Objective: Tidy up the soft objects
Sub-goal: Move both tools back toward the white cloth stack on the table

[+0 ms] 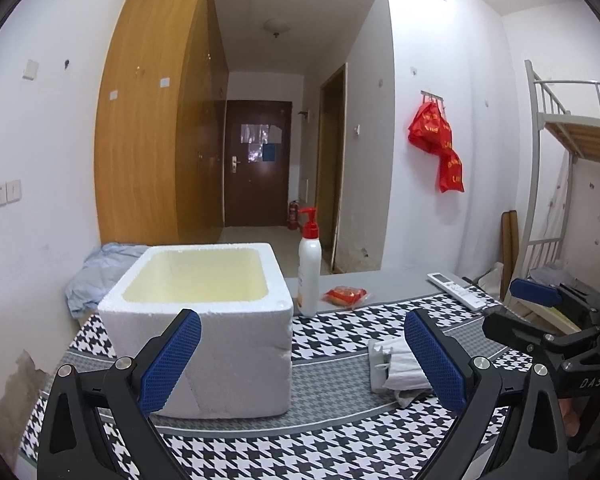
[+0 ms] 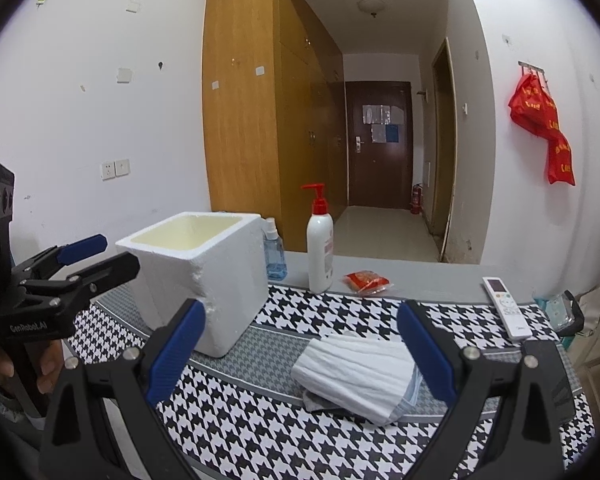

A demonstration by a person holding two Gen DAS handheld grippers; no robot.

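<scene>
Styrofoam forms the open white box (image 1: 204, 332) that is set on the houndstooth-clothed bench (image 2: 284, 432), its pale yellow interior seen only in part, so that nothing can be told of its floor. A blue spray bottle (image 2: 274, 254) is largely hidden behind the box's far right corner in the right wrist view and is lost from the left wrist view altogether. A crumpled pale blue cloth (image 1: 96, 276) is partly concealed behind the box at the far left. The stack of folded white soft items (image 2: 354, 376) is laid on the bench to the right of the box, well apart from it; a darker layer beneath is barely made out, and in the left wrist view the stack is half covered by a blue finger pad.

The left gripper (image 1: 302, 360) is held with its fingers spread wide and nothing between them, the left finger seen in front of the box's near wall, though contact cannot be judged. The right gripper (image 2: 302, 356) is likewise held wide open and empty, its fingers framing the stack, and whether the right pad touches it cannot be told. A hand (image 2: 40, 364) is glimpsed on the left gripper's handle.

A white pump bottle (image 2: 320, 252), a red packet (image 2: 366, 281) and a remote control (image 2: 506, 308) are seen along the far side.
</scene>
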